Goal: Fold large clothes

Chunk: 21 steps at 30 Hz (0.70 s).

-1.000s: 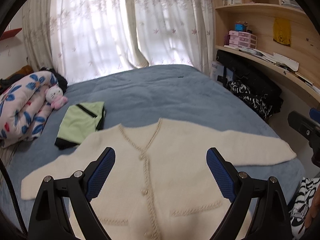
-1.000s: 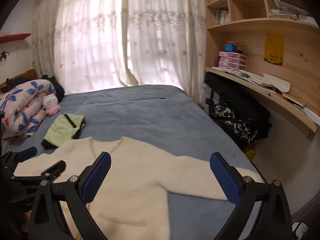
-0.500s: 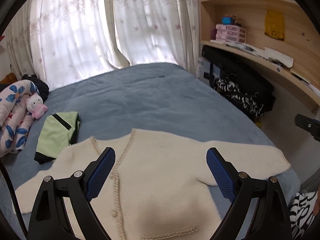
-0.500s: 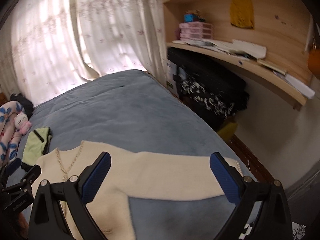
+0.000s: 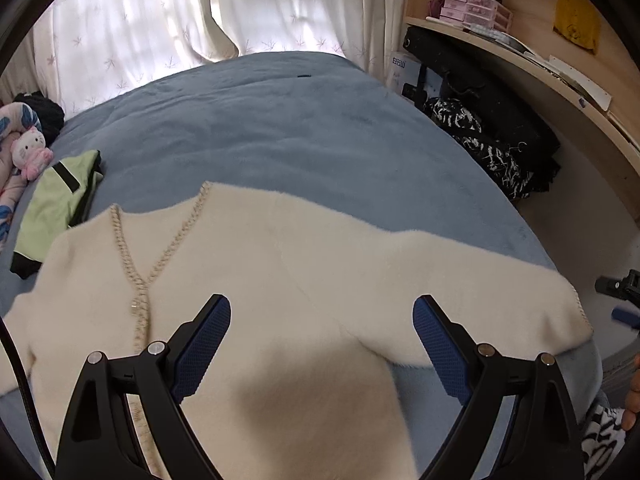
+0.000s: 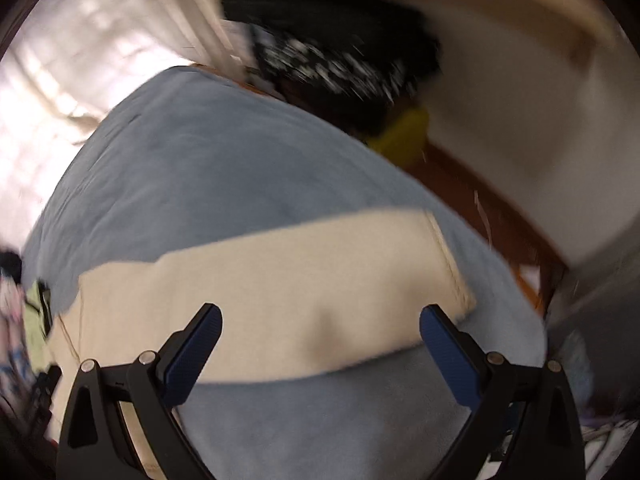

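A cream knitted cardigan (image 5: 280,264) lies flat, front up, on the blue bed (image 5: 260,120), sleeves spread to both sides. My left gripper (image 5: 322,344) is open and empty, just above the cardigan's right chest and armpit. My right gripper (image 6: 320,348) is open and empty, above the cardigan's right sleeve (image 6: 304,280), whose cuff (image 6: 452,268) lies near the bed's right edge. The right wrist view is blurred by motion.
A folded light green garment (image 5: 56,200) lies on the bed left of the cardigan. A flowered quilt with a plush toy (image 5: 30,152) is at the far left. A wooden shelf with dark clothes (image 5: 492,120) stands to the right of the bed.
Both grippers have moved right and lower toward the cardigan. The left one now hangs over the right chest, the right one over the right sleeve. Both stay open.
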Available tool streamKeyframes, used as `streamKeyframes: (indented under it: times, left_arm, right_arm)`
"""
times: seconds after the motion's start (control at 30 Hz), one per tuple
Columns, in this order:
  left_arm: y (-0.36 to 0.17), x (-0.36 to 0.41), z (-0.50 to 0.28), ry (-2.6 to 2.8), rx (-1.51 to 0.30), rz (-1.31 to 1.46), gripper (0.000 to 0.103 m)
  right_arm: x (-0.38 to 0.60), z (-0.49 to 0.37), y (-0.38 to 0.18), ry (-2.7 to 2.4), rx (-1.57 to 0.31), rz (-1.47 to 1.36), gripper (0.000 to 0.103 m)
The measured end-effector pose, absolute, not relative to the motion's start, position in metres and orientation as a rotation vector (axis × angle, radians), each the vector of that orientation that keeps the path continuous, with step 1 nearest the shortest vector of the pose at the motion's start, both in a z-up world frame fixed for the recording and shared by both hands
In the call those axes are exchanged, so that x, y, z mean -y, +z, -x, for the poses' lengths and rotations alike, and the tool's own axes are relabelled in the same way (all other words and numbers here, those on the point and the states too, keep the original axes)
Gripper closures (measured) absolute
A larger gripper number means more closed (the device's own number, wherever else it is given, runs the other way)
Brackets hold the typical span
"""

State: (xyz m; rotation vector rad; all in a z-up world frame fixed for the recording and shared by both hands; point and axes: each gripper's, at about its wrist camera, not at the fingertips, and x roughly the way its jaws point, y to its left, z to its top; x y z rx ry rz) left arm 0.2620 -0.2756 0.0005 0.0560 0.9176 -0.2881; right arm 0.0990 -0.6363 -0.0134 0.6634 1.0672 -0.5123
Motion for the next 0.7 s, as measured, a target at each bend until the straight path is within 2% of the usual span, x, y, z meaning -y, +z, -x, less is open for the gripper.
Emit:
streamKeyframes:
  times: [0.1, 0.2, 0.47, 0.53, 0.6, 0.63, 0.7]
  left_arm:
    - [-0.011, 0.279, -0.266, -0.291, -0.888, -0.041, 0.011]
    - [-0.021, 0.288, -0.271, -0.296, -0.874, -0.042, 0.011]
    - [-0.039, 0.326, -0.278, -0.368, -0.872, -0.072, 0.011]
    - [-0.043, 0.335, -0.277, -0.383, -0.885, -0.075, 0.011]
    - [-0.046, 0.342, -0.276, -0.383, -0.888, -0.084, 0.011]
    - [-0.048, 0.345, -0.275, -0.387, -0.895, -0.091, 0.012]
    - [-0.049, 0.346, -0.272, -0.395, -0.896, -0.09, 0.014]
  right_arm:
    - [0.658, -0.09, -0.04, -0.541, -1.096, -0.788, 0.009]
    - [0.677, -0.081, -0.064, -0.553, -1.109, -0.912, 0.01]
    - [0.684, -0.074, -0.095, -0.587, -1.093, -1.01, 0.014]
    - [0.682, -0.078, -0.098, -0.599, -1.084, -1.0, 0.024]
    - [0.678, -0.082, -0.101, -0.624, -1.105, -0.962, 0.042]
    - [0.677, -0.084, -0.102, -0.635, -1.115, -0.94, 0.047]
    - [0.673, -0.087, -0.102, -0.671, -1.136, -0.881, 0.072]
